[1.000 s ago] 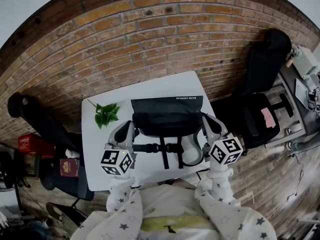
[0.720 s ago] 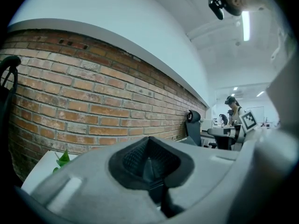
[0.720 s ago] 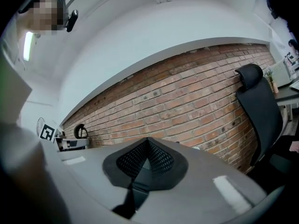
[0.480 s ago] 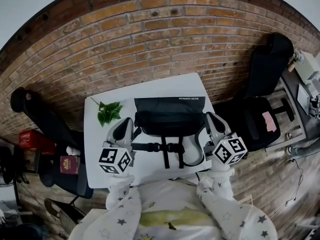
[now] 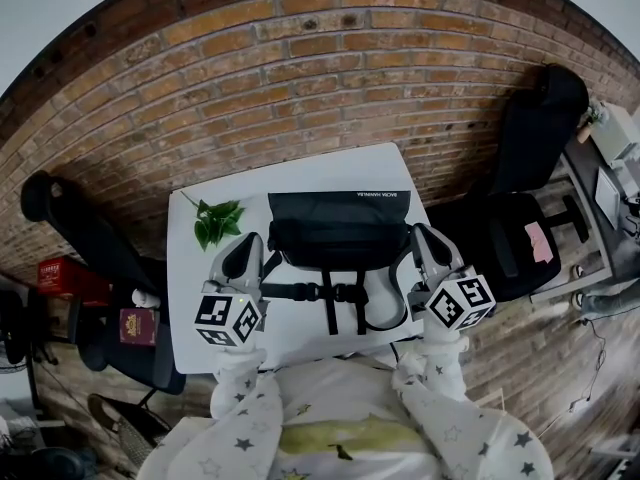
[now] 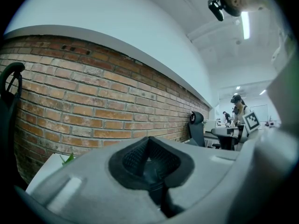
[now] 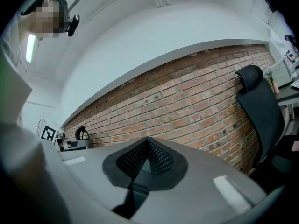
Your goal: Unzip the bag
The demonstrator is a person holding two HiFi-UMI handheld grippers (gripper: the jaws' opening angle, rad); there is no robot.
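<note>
A black bag [image 5: 338,230] lies on the white table [image 5: 300,178], its straps and buckle [image 5: 340,293] trailing toward me. My left gripper [image 5: 250,240] hovers just left of the bag, jaws shut and empty. On the bag's right side my right gripper [image 5: 420,232] is shut too, with nothing held. Both gripper views look level at the brick wall; the left gripper [image 6: 149,146] and the right gripper [image 7: 148,146] show closed black pads with nothing between them. The bag is hidden in both gripper views.
A green leafy sprig [image 5: 215,224] lies on the table left of the bag. Black office chairs stand at the left [image 5: 70,228] and right [image 5: 530,148]. A brick wall [image 5: 300,78] runs behind the table. A desk with equipment [image 5: 615,158] stands far right.
The left gripper has shifted slightly left and toward me; the right gripper and the bag keep their places.
</note>
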